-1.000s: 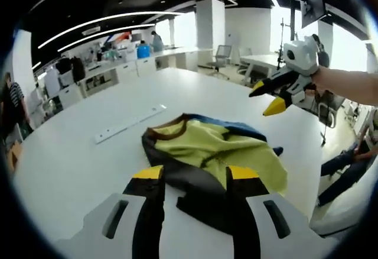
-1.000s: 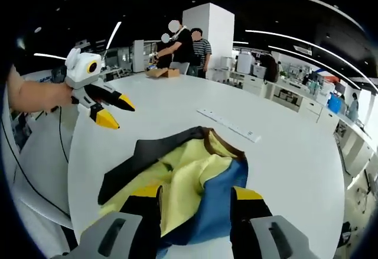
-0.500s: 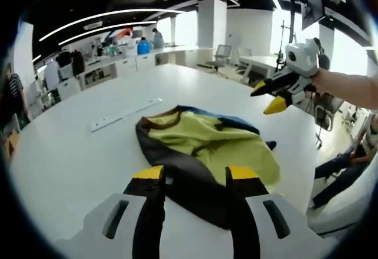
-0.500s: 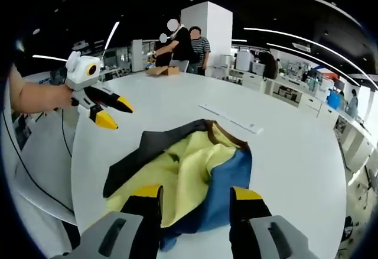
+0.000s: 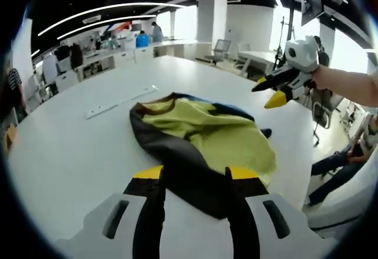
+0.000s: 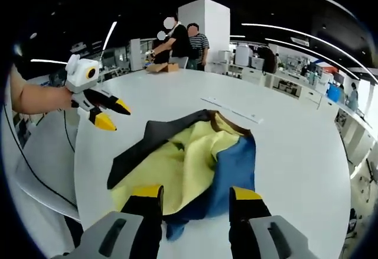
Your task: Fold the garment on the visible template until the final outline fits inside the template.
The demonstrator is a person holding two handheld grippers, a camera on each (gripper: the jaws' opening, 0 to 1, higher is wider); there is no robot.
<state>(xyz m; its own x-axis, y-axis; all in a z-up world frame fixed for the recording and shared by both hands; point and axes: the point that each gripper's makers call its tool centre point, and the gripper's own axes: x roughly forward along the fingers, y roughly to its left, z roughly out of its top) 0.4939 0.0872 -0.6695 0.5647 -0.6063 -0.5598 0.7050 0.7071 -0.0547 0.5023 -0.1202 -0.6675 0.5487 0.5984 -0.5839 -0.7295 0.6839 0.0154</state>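
A crumpled garment (image 5: 207, 135) lies on the round white table (image 5: 71, 146): yellow-green middle, dark grey side, blue part behind, brown collar. My left gripper (image 5: 195, 176) is open, its yellow-tipped jaws on either side of the dark near edge of the cloth, holding nothing. The right gripper (image 5: 267, 93) hangs open in a hand above the garment's far right side. In the right gripper view the garment (image 6: 183, 158) shows its blue part nearest. My right gripper (image 6: 195, 195) stands open over that blue edge. The left gripper (image 6: 116, 117) hovers open at the left, off the cloth.
A long white strip (image 5: 121, 100) lies flat on the table beyond the collar, also the strip (image 6: 230, 108). People stand by a cardboard box (image 6: 156, 68) at the table's far side. A seated person (image 5: 348, 158) is past the table edge. Desks and chairs fill the room behind.
Both views have moved in closer, so the garment looks larger and lower. Its shape looks the same. Both grippers stay open and hold nothing.
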